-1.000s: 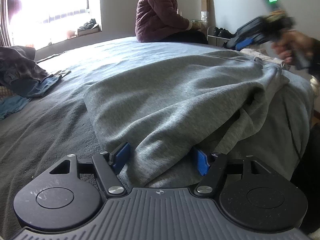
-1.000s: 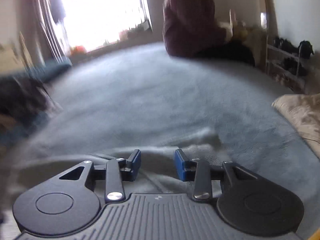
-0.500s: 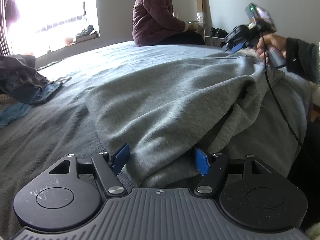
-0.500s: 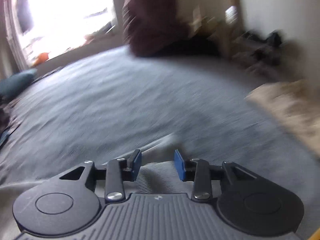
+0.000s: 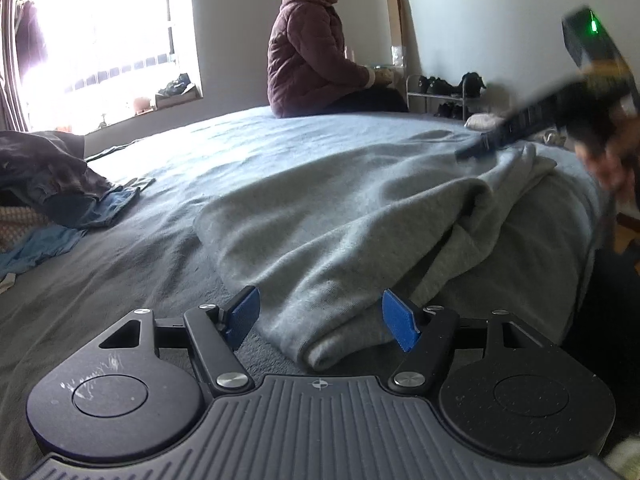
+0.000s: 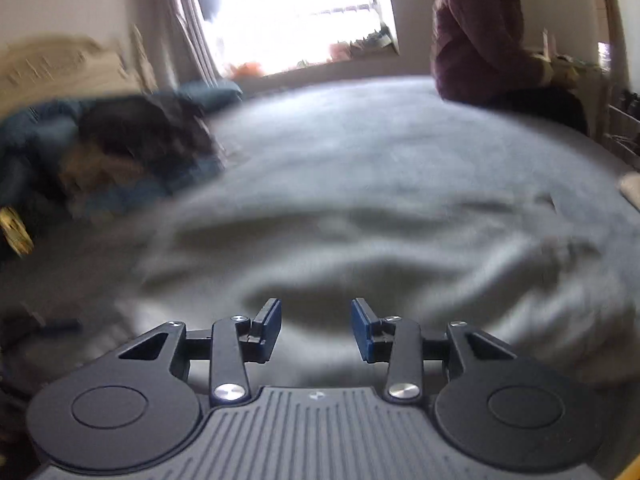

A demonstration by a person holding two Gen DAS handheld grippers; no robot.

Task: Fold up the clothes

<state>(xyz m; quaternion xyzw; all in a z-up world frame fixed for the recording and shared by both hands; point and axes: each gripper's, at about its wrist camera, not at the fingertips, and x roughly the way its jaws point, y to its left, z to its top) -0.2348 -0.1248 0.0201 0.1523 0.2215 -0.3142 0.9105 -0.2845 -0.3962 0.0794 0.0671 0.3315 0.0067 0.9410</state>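
- left tongs (image 5: 319, 319): about half open, and they've just been closing in a bit. The folded edge of the grey sweatshirt (image 5: 360, 216) sits between the blue pads (image 5: 243, 314). The right pad looks like it's against the cloth, the left one stands just clear of it, so not a real pinch.
- right tongs (image 6: 315, 327): partly open, nothing between them. They hover over the sweatshirt (image 6: 360, 248), and I can't tell if the tips touch it because that whole view is smeared with blur.
- in the left wrist view the right tongs (image 5: 476, 150) show up blurry at the upper right, above the far end of the sweatshirt, with a hand (image 5: 612, 160) behind them.
- the sweatshirt lies on the bed (image 5: 132, 256), bunched and doubled over. Its long axis runs from bottom centre of the frame up toward the upper right, with the rolled fold nearest the camera.
- pile of dark clothes (image 5: 52, 176) sits well apart at the left edge.
- a person (image 5: 316, 60) in a purple jacket sits at the far side of the bed.
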